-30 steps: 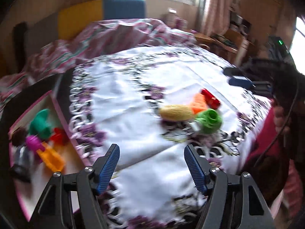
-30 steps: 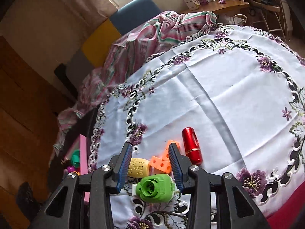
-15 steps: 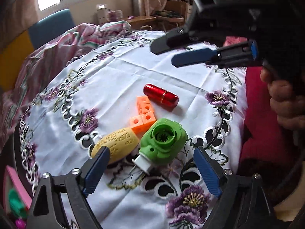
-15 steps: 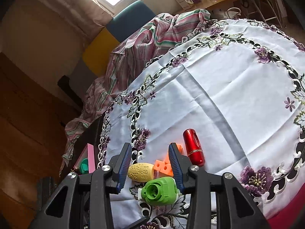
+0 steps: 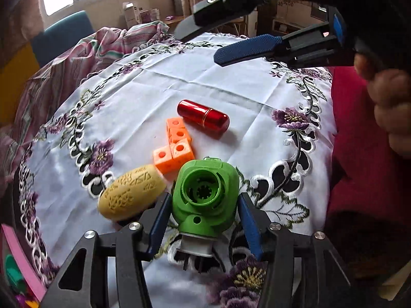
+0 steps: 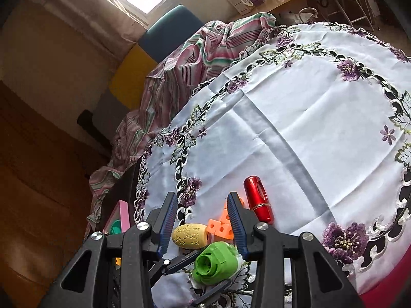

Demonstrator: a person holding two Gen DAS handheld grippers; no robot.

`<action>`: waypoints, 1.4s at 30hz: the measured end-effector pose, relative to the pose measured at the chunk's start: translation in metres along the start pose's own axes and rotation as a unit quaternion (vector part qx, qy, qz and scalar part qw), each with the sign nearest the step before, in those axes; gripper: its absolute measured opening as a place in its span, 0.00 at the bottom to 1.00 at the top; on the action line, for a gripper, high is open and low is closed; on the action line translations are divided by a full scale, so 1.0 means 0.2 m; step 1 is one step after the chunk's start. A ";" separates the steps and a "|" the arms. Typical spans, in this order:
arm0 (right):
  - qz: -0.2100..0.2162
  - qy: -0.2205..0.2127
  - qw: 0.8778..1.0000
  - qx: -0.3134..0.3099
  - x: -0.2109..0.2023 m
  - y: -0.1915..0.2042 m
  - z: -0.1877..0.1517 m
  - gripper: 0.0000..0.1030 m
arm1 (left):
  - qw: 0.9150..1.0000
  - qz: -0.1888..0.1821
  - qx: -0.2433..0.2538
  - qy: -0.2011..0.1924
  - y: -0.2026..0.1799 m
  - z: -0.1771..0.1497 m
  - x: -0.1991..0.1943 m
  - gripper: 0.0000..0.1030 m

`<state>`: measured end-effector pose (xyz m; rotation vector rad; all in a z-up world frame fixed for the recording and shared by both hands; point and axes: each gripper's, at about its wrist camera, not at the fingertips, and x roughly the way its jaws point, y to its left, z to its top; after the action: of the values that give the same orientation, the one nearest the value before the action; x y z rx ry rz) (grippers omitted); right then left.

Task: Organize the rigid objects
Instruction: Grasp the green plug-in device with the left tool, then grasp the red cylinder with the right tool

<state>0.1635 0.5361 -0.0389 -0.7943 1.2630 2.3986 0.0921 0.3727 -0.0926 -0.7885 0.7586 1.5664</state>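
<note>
Green plug-in device lies on the tablecloth near the table's front edge, round socket face up, white base with prongs toward the camera. Left gripper straddles it; jaws have just been closing, left pad touching its side, right pad looks a sliver off, so contact on both sides can't be confirmed. Yellow patterned egg-shaped piece sits just beside the left finger, touching the orange holed cube block, an L-shaped chain. Glossy red capsule lies just beyond, apart from the block. Cluster is tight; wide bare cloth beyond it, toward the far rim. Right gripper hovers above the cluster, part-open, nothing between its pads. A person's hand grips it at the right edge. Pink tray sits off the table's left edge, green and other small bits inside, mostly cut off. Cloth is white, embroidered with purple flowers, cutwork border.
</note>
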 end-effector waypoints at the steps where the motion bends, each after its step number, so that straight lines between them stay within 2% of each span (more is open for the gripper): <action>1: -0.004 0.001 1.000 0.001 0.00 0.00 0.00 0.39 | 1.000 0.003 -0.009 -0.002 0.01 -0.03 -0.02 0.52; 5: -0.013 0.003 1.000 0.004 0.01 0.00 0.00 0.39 | 0.998 0.022 -0.060 -0.015 0.06 -0.18 -0.13 0.51; 9: -0.022 0.011 1.000 0.003 0.02 0.00 -0.01 0.39 | 0.989 0.044 -0.137 -0.019 0.18 -0.33 -0.20 0.51; 11: -0.029 0.013 0.999 0.004 0.03 0.00 -0.01 0.39 | 0.986 0.055 -0.155 -0.022 0.22 -0.37 -0.23 0.51; 14: -0.046 0.021 0.999 0.007 0.05 -0.01 -0.01 0.39 | 0.983 0.051 -0.174 -0.022 0.25 -0.39 -0.21 0.51; 18: -0.061 0.034 0.998 0.006 0.07 -0.01 -0.02 0.39 | 0.982 0.046 -0.185 -0.005 0.25 -0.40 -0.13 0.50; 21: -0.071 0.038 0.997 0.004 0.08 -0.01 -0.02 0.39 | 0.983 0.055 -0.178 -0.008 0.24 -0.39 -0.12 0.50; 27: -0.087 0.043 0.995 0.024 0.09 -0.04 -0.01 0.39 | 0.981 0.045 -0.189 -0.020 0.26 -0.41 -0.13 0.50; 35: -0.176 0.082 0.981 -0.008 0.21 -0.01 0.01 0.39 | 0.982 0.050 -0.183 -0.026 0.25 -0.42 -0.13 0.50; 42: -0.195 0.104 0.975 -0.038 0.32 0.06 -0.01 0.39 | 0.981 0.046 -0.185 -0.029 0.25 -0.43 -0.13 0.50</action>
<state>0.1076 0.5299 -0.0699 -1.2178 0.9765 2.0975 0.0515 0.2816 -0.1164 -0.9823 0.4706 1.8356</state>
